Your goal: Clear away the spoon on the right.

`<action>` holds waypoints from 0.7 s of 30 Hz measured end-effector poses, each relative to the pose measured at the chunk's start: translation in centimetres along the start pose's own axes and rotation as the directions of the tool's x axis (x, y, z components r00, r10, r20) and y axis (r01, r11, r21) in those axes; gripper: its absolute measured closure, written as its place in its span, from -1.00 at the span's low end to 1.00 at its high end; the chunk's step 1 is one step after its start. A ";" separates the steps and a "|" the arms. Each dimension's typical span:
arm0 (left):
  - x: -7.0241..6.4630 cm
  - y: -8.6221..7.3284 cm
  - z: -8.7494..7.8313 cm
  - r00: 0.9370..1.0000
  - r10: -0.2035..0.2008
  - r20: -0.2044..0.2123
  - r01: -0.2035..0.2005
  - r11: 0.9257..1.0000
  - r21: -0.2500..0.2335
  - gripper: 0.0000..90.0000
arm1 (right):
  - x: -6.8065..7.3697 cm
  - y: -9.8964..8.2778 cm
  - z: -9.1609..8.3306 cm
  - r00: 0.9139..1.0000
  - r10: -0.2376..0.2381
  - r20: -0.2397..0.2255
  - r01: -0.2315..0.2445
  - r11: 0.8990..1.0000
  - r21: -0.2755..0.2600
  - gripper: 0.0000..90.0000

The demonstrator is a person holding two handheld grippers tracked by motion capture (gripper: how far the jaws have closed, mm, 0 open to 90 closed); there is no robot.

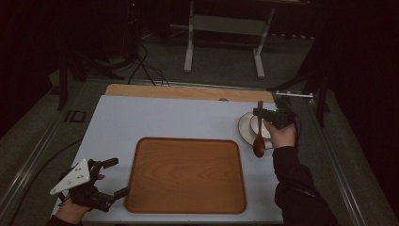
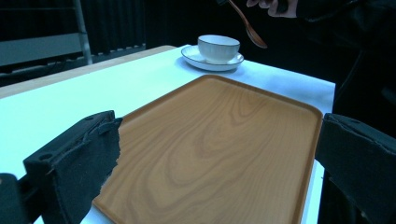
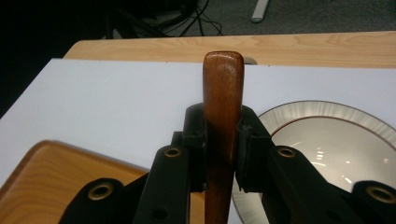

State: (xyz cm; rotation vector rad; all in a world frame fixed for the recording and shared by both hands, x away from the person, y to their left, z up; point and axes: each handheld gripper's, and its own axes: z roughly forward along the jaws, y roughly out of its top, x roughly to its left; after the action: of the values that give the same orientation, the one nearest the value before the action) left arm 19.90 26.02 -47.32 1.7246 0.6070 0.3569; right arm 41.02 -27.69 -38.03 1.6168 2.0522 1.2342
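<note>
Above the table's right side, the right gripper [image 1: 261, 113] clamps the handle of a wooden spoon [image 1: 259, 134], jaws closed on either side of the shaft, as the right gripper view shows at close range [image 3: 223, 121]. The spoon hangs bowl-down, clear of the table, just beside a white bowl [image 1: 260, 126] that sits on a saucer [image 1: 244, 129]. At lower left, the left gripper [image 1: 114, 178] rests by the near-left corner of the wooden tray [image 1: 186, 175], jaws spread wide and holding nothing; in its own view the tray [image 2: 224, 140] lies bare between them. Judged from this layout, the spoon has been lifted, but nothing has yet reached the tray. Setting the spoon down, and perhaps moving the bowl and saucer across, appear to remain. White covering [image 1: 141, 117] overlies the tabletop.
</note>
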 end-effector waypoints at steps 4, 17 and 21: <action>0.0 0.0 0.0 1.000 -0.001 0.001 0.001 1.000 -0.005 -1.00 | 0.6 -0.8 0.0 1.000 -0.009 -0.019 0.009 1.000 0.012 0.71; -0.1 0.0 0.0 1.000 0.001 0.001 -0.001 1.000 -0.003 -1.00 | 3.1 -3.1 -0.7 0.998 0.015 -0.057 -0.014 0.999 0.034 0.71; -0.1 0.0 -0.1 1.000 0.004 0.008 -0.004 1.000 -0.011 -1.00 | 4.1 -3.7 -0.6 0.998 0.012 -0.068 -0.009 0.999 0.045 0.71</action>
State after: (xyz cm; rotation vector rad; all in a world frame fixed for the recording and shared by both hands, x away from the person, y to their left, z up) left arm 19.80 26.06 -47.33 1.7159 0.5948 0.3555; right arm 36.65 -24.42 -39.18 1.6286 2.1288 1.2731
